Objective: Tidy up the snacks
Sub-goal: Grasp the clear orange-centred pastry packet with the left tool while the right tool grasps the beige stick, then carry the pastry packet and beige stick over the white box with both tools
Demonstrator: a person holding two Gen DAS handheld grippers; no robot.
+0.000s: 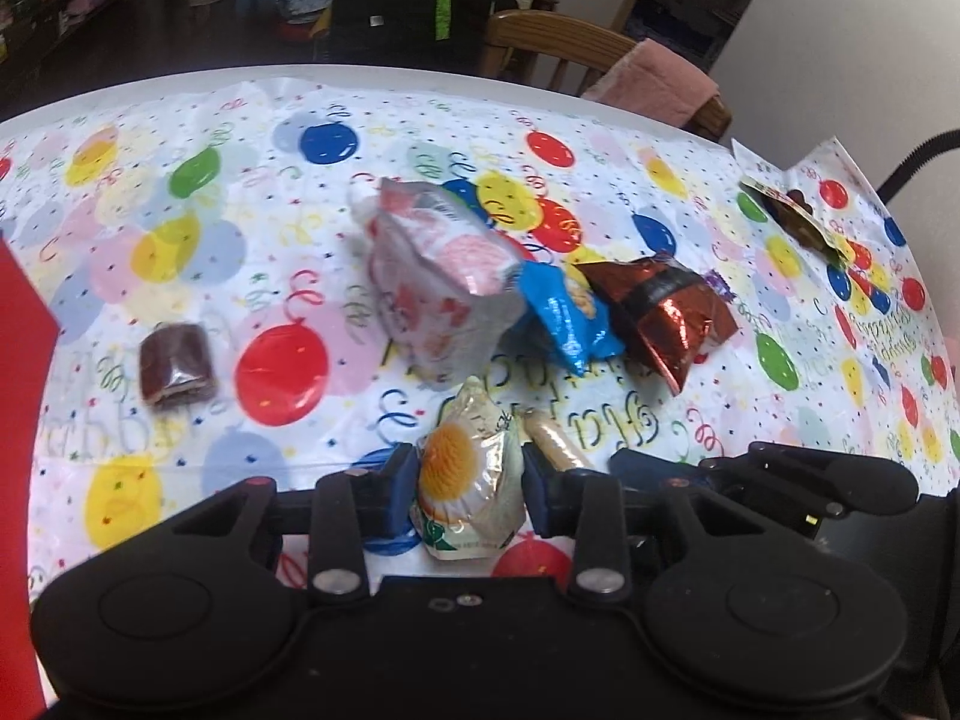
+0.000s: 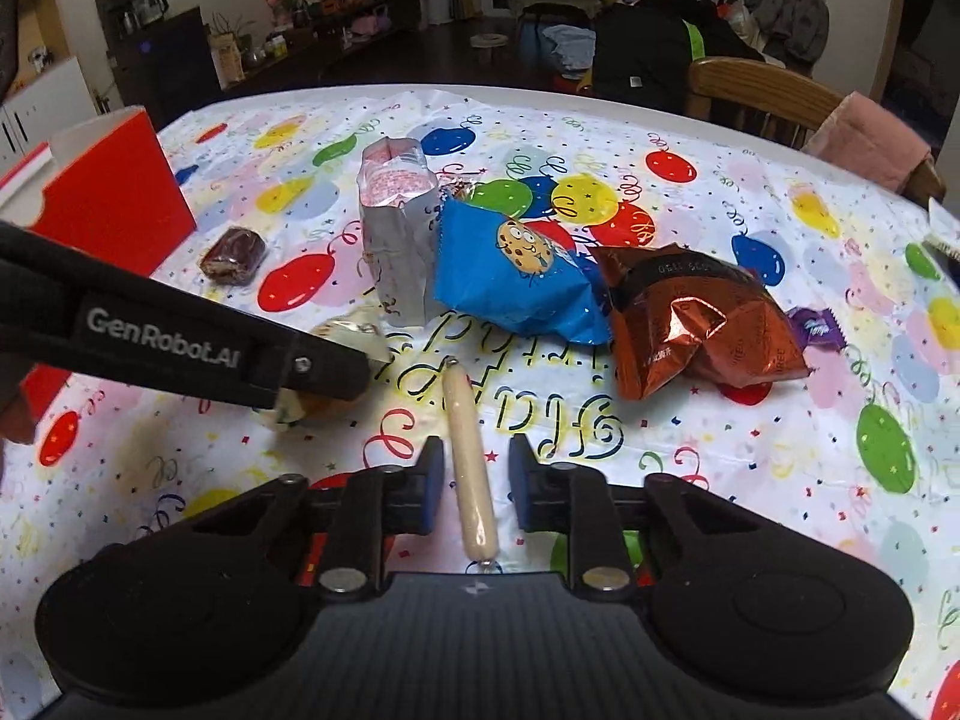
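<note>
1. Right wrist view: sausage stick (image 2: 471, 468) flat on desk (image 2: 750, 456), long axis running straight away between parted fingers of right hand-held gripper (image 2: 476, 483), untouched
2. Left hand-held gripper (image 1: 470, 483) clamped on flower-print snack (image 1: 465, 480), just left

From my right wrist view, the red box (image 2: 114, 198) at the left ran off the frame edge, and the left gripper (image 2: 336, 369) covered most of the pale snack packet (image 2: 354, 330) it sat on; I couldn't tell how its jaws stood there. The purple candy (image 2: 815, 327) was half hidden behind the brown bag (image 2: 696, 318), its print too small to read. In my left wrist view, the sausage stick (image 1: 555, 441) was mostly hidden behind a finger, and the packet (image 1: 798, 216) at upper right was blurred.
</note>
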